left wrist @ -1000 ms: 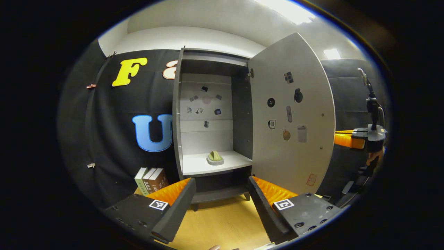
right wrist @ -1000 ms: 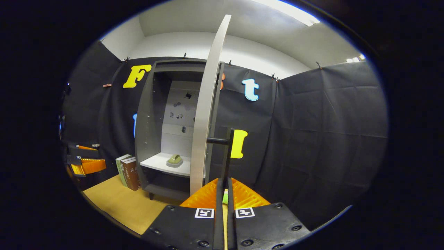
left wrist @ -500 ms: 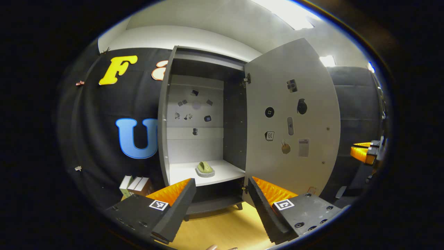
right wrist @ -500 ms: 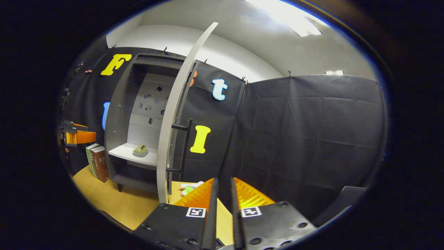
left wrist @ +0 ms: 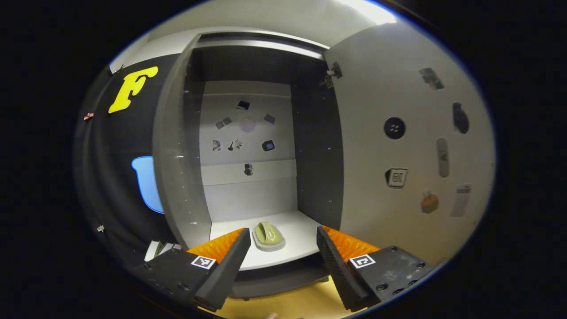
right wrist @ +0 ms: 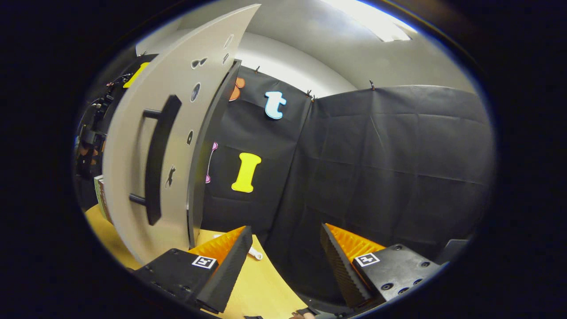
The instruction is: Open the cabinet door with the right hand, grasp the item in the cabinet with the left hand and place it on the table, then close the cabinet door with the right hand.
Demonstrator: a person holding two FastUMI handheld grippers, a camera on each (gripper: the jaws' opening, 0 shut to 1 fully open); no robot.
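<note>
The grey cabinet (left wrist: 177, 146) stands with its door (left wrist: 398, 88) swung wide to the right. On its white shelf (left wrist: 301, 226) lies a small green item on a pale base (left wrist: 267, 235). My left gripper (left wrist: 279, 257) is open just in front of the shelf edge, and the item sits between and beyond its fingers, untouched. In the right gripper view the door's outer face (right wrist: 133, 168) with its dark bar handle (right wrist: 157, 159) is at the left. My right gripper (right wrist: 285, 261) is open, off the handle, over the wooden table (right wrist: 261, 288).
Books (left wrist: 157, 249) stand left of the cabinet by the black cloth wall. Stickers dot the cabinet's back panel (left wrist: 248, 133) and the inside of the door. A small white object (right wrist: 254, 252) lies on the table near the door's foot. A lower cabinet shelf (left wrist: 274, 281) sits under the white one.
My left gripper has moved in close to the shelf and the green item. My right gripper has let go of the handle, opened, and drawn away to the door's right.
</note>
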